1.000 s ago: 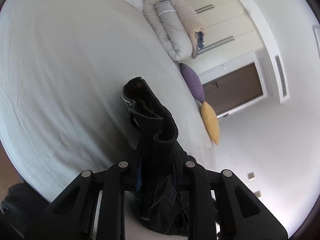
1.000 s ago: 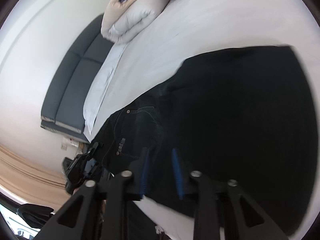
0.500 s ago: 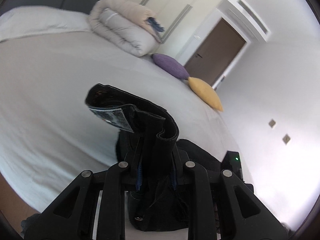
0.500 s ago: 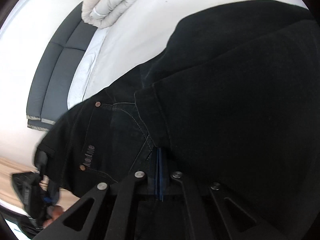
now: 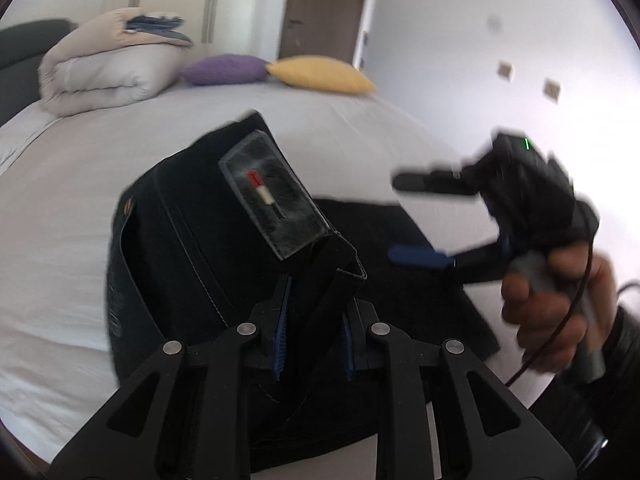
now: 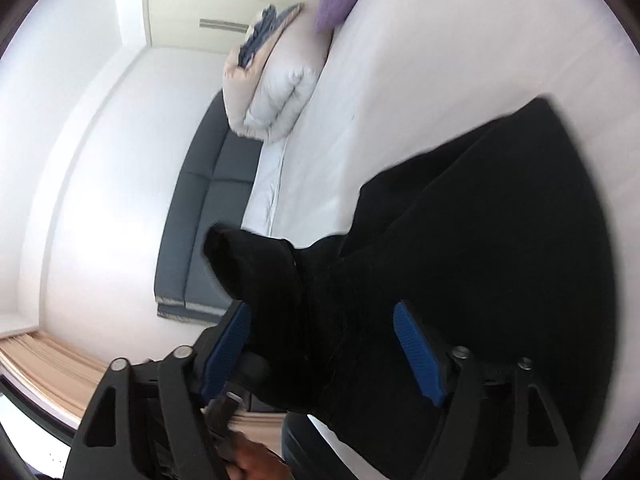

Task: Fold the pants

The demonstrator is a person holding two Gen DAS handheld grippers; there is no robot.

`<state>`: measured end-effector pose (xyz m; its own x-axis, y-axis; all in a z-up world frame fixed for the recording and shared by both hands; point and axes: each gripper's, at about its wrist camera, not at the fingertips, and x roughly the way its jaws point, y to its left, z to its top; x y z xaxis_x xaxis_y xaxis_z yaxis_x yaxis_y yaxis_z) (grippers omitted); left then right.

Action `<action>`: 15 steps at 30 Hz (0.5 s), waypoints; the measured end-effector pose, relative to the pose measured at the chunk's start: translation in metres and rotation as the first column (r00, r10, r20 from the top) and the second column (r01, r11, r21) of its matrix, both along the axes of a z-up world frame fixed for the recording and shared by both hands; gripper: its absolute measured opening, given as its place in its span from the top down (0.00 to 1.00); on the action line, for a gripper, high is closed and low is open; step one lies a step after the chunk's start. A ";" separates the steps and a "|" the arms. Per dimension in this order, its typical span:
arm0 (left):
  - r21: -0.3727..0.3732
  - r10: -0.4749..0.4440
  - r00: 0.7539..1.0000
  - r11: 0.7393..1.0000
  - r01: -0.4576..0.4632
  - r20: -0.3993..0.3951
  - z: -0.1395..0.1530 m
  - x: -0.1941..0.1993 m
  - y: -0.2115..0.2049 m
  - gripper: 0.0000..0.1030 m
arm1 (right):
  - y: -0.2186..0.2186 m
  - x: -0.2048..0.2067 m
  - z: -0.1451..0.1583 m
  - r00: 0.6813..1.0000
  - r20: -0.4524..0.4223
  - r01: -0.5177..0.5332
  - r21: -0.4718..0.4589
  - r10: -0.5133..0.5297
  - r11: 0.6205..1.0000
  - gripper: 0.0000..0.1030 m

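Observation:
Black jeans lie partly spread on a white bed. My left gripper is shut on the bunched waistband, which it holds raised off the sheet with the leather label facing the camera. In the left wrist view, a hand holds my right gripper out to the right, above the flat part of the pants. Its jaws are opening. In the right wrist view, black pants fabric passes between the wide-apart blue pads of the right gripper, and neither pad presses on it.
A rolled duvet sits at the far end of the bed, with a purple cushion and a yellow cushion beside it. A dark upholstered headboard runs along the bed's side. A brown door stands behind.
My left gripper swung across the bed and rolled, carrying the waistband along. My right gripper pinched the pants half a second ago and has since let go, its jaws spreading wide.

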<state>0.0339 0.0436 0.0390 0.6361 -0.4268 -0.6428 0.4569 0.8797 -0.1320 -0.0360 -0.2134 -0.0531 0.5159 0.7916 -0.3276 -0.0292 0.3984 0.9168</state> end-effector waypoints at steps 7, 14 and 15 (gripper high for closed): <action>0.188 -0.112 0.994 0.976 0.111 -0.002 -0.040 -0.026 -0.082 0.81 | -0.004 0.001 -0.020 0.997 -0.068 -0.037 -0.043 0.034 0.998 0.18; 0.190 -0.108 0.993 0.975 0.115 -0.047 -0.050 -0.024 -0.104 0.81 | -0.005 0.022 -0.030 0.987 -0.154 -0.068 -0.115 0.050 0.991 0.38; 0.191 -0.106 0.993 0.975 0.114 -0.048 -0.050 -0.024 -0.107 0.81 | -0.001 0.025 -0.029 0.985 -0.160 -0.079 -0.133 0.058 0.988 0.38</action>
<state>0.0102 -0.0638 -0.0115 0.5659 -0.3580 -0.7427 0.5503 0.8348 0.0169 -0.0112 -0.2139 -0.0817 0.3961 0.7649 -0.5080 0.0778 0.5233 0.8486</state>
